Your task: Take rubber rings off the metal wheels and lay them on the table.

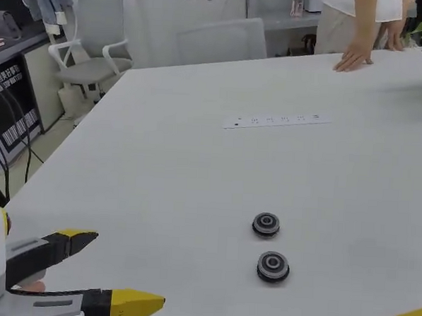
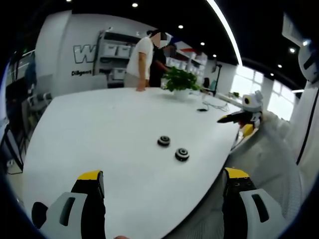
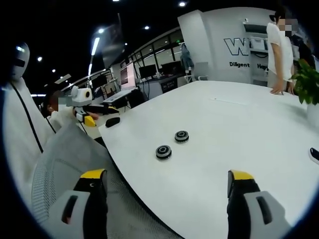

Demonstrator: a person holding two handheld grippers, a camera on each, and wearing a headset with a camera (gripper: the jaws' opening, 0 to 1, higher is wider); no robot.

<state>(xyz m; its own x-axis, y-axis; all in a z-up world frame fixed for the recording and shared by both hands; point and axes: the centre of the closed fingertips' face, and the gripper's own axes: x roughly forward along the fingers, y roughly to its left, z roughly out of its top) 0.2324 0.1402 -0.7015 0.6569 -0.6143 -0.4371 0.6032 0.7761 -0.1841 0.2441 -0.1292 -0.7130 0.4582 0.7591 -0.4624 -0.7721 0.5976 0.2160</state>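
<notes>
A wide white worktop (image 1: 198, 129) stretches ahead of you. At its far edge a person stands with one hand (image 1: 354, 61) flat on the surface, well apart from your work. A pale power strip (image 1: 276, 121) lies across the middle.

Your left tongs (image 1: 129, 267) hang low at the near left corner, jaws spread wide and empty. Your right tongs (image 3: 166, 174) are equally wide apart with nothing between them.

Two small metal wheels sit near the front of the worktop, close together but not touching: the far wheel (image 1: 265, 224) and the near wheel (image 1: 272, 266). Each lies flat with a dark outer band. That band is probably the rubber ring, though the wheels are too small here to be sure. Both rings look to be on.

Start with the near wheel. Bring one pair of tongs down to pin the metal hub flat. Then hook the other pair's tip under the rubber edge and peel upward, so the wheel cannot skid or roll away.
</notes>
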